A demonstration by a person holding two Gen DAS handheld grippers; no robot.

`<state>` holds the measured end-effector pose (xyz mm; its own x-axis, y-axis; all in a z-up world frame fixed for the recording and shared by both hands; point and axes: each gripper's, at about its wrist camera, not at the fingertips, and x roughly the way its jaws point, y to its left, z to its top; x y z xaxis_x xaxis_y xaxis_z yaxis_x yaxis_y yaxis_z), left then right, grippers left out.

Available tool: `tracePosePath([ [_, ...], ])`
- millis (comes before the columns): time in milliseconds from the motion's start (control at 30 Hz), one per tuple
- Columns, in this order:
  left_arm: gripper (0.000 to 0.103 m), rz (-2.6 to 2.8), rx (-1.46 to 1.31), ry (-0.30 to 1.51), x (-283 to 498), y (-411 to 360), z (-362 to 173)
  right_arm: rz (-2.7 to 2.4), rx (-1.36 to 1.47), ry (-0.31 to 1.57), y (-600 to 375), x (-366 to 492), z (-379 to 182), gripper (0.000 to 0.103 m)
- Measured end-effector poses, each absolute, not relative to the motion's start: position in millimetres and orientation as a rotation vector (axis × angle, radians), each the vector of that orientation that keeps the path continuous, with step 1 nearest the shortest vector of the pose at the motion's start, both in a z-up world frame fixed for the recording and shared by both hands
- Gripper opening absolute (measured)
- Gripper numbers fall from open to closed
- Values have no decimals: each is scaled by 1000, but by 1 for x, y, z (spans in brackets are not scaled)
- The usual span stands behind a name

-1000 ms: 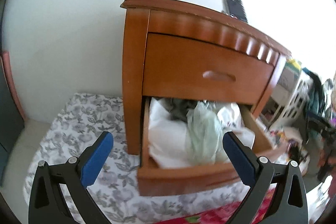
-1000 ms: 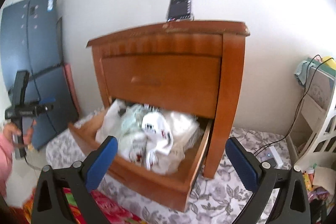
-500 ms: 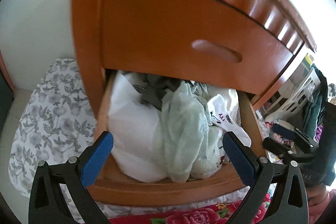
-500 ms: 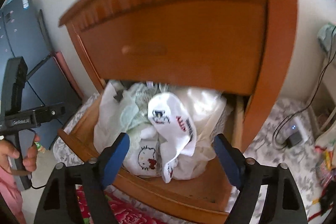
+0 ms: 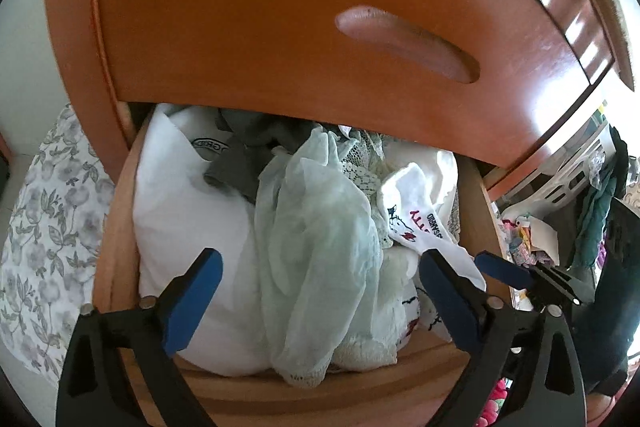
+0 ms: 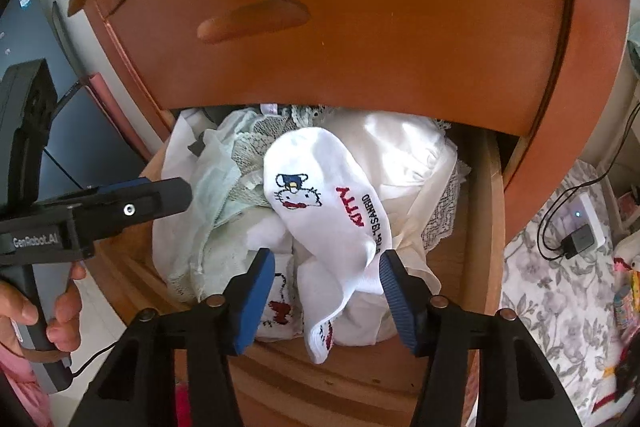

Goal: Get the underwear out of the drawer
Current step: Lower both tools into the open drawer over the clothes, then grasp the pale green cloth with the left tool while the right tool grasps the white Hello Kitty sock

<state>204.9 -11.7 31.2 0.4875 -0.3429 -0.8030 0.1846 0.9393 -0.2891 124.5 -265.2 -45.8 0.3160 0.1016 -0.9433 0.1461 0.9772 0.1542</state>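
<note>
The lower drawer (image 5: 120, 227) (image 6: 480, 247) of a wooden nightstand is pulled out and stuffed with clothes. Pale green sheer underwear (image 5: 316, 259) (image 6: 216, 187) lies in the middle of the pile, beside a white garment (image 5: 188, 219) and a dark grey one (image 5: 248, 151). A white sock with a cartoon cat print (image 6: 328, 211) (image 5: 416, 223) drapes over the front. My left gripper (image 5: 320, 299) is open, its fingers straddling the green underwear. My right gripper (image 6: 326, 283) is open around the sock's lower part, without pinching it.
The closed upper drawer (image 5: 320, 27) overhangs the pile. A floral mat (image 5: 44, 227) covers the floor on the left. A charger and cable (image 6: 576, 239) lie on the floor at right. A hand (image 6: 44, 303) holds the left gripper's handle.
Both grippers have moved forward and down, close over the open drawer. The right gripper's fingers have narrowed around the sock. The left gripper stays wide.
</note>
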Motion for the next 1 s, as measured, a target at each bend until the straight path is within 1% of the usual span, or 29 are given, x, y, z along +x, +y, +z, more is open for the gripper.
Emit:
tracePosePath([
  [67,94,-323,-171,1023,207,-16,28,-29,228,1264,-265,126,-49,56],
  [133,89,-326,-168,1031,209,-19,25,-29,230,1274,-264,126,-53,56],
  [200,77,-331,-164,1043,210,-23,22,-33,232,1281,-265,126,-55,55],
  [233,75,-335,-164,1046,211,-24,21,-33,235,1284,-265,126,-56,53],
  [300,64,-345,-160,1046,210,-27,20,-31,239,1288,-266,126,-58,48],
  [333,61,-347,-157,1047,210,-28,20,-31,239,1288,-266,126,-59,45],
  [400,46,-346,-160,1050,210,-28,18,-35,250,1286,-267,125,-59,44],
  [433,42,-345,-168,1052,211,-27,18,-36,266,1286,-268,125,-59,44],
  [467,34,-346,-180,1055,211,-25,17,-39,286,1283,-271,125,-59,44],
  [500,28,-347,-195,1057,211,-23,16,-46,303,1279,-274,124,-59,41],
  [567,20,-344,-215,1060,211,-19,14,-60,315,1275,-277,123,-59,37],
  [600,16,-344,-223,1062,211,-18,13,-65,317,1274,-278,123,-59,33],
  [633,14,-348,-235,1063,211,-16,13,-70,319,1274,-279,122,-59,28],
  [667,11,-350,-250,1060,211,-13,13,-74,322,1273,-279,121,-59,25],
  [700,9,-349,-258,1056,210,-11,13,-78,327,1270,-280,120,-59,19],
  [733,9,-348,-266,1050,209,-9,13,-80,331,1264,-281,119,-58,14],
  [833,7,-348,-290,1017,206,-2,18,-91,335,1243,-286,116,-53,11],
  [1000,5,-364,-303,950,196,8,36,-87,352,1188,-291,111,-34,10],
])
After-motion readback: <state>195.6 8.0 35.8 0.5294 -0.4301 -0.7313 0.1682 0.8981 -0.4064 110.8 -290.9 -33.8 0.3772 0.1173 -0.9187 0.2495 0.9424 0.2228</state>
